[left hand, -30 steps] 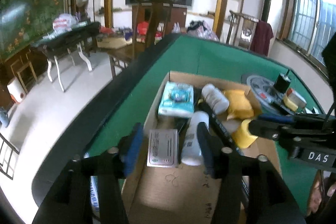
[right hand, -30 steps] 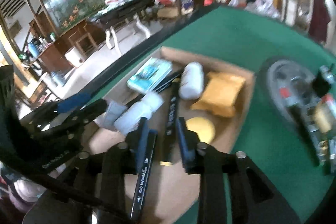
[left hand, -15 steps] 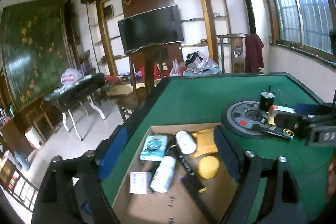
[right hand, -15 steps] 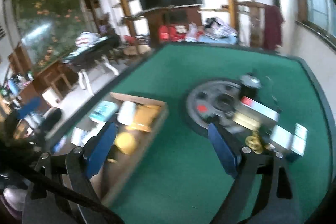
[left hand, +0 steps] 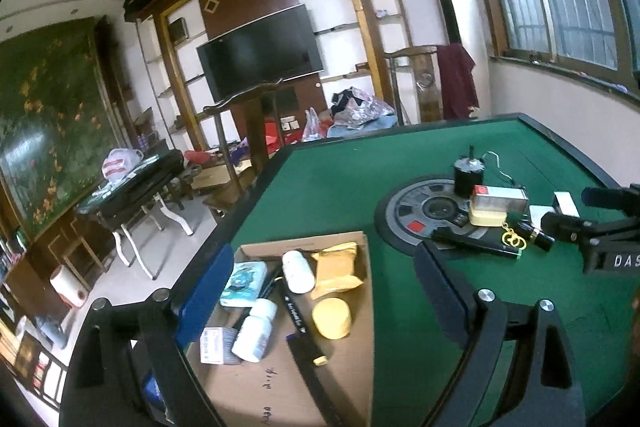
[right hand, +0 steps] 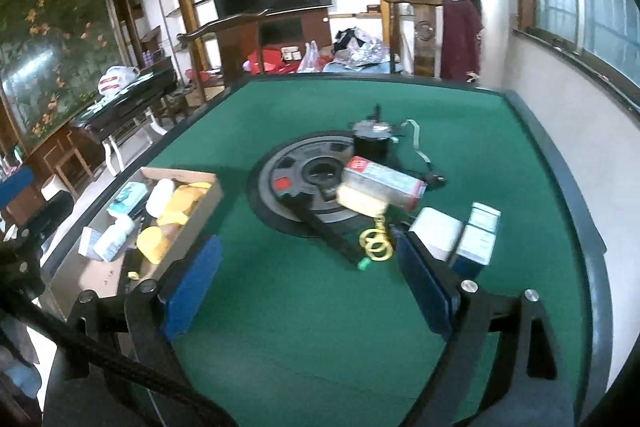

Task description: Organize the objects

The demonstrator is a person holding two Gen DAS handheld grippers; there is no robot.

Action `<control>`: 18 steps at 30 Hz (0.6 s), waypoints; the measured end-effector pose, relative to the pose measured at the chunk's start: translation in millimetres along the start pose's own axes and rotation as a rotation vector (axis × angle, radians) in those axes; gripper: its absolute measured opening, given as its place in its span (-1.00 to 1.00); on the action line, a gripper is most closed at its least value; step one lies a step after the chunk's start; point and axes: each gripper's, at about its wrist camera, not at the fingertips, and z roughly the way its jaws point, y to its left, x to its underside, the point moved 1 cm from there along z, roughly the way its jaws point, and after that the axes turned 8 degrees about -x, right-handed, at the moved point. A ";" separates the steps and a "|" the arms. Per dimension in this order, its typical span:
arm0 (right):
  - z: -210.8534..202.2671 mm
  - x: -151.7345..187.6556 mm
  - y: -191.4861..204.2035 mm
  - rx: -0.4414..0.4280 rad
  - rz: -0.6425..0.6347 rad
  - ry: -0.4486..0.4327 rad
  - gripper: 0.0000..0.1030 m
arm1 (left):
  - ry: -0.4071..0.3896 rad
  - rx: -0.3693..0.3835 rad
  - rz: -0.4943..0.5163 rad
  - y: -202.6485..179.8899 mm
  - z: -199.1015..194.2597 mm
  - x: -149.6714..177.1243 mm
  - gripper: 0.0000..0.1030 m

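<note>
Both grippers: left gripper (left hand: 324, 279) opening, empty; right gripper (right hand: 306, 277) wide, empty.
Cardboard box (left hand: 362, 239): left of grey disc (right hand: 296, 167).

cardboard box (right hand: 208, 195), green table (right hand: 304, 327), yellow keyring (right hand: 374, 245)

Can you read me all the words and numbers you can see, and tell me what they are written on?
"DAS" on the black right gripper, at the picture's right edge; it may go on out of view.
Black pen in the cardboard box: white print, too small to read.
Small white carton in the box: print too blurred.
Handwriting on the box's flap: not legible.
Red-and-silver box on the round disc: blurred.
</note>
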 end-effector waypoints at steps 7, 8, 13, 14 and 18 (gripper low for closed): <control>-0.1 0.9 -19.9 0.004 0.040 -0.002 0.74 | 0.015 0.019 0.049 -23.0 -0.7 -0.5 0.71; 0.2 1.1 -22.7 0.004 0.045 -0.002 0.74 | 0.020 0.024 0.053 -25.1 0.7 -0.8 0.71; 0.7 0.9 -37.1 0.021 0.062 -0.007 0.74 | 0.045 0.046 0.058 -32.9 7.3 2.0 0.71; 0.4 0.5 -40.7 0.026 0.066 -0.009 0.74 | 0.053 0.051 0.060 -35.0 9.8 3.5 0.71; 0.0 -1.9 -54.4 0.043 0.086 -0.015 0.74 | 0.082 0.066 0.071 -42.5 20.1 7.7 0.71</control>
